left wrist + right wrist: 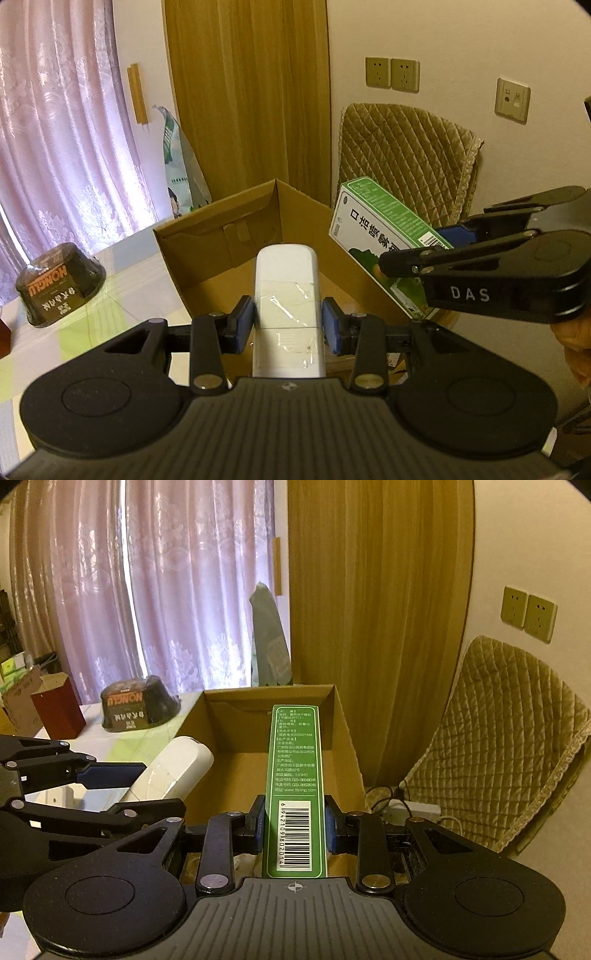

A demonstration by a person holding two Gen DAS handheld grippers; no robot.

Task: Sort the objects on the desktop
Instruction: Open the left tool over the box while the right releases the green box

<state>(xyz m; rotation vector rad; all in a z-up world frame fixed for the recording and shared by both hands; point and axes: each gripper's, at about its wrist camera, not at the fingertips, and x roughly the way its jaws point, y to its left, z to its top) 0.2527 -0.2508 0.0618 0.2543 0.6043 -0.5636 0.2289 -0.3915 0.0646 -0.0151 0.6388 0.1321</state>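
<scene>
Over the cardboard box, left tongs clamp a white remote, right tongs a green carton.

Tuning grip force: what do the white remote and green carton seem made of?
White remote: apparently hard glossy plastic, with shiny clear tape across it. Green carton: seemingly thin printed paperboard, with crisp folded edges and a barcode.
</scene>
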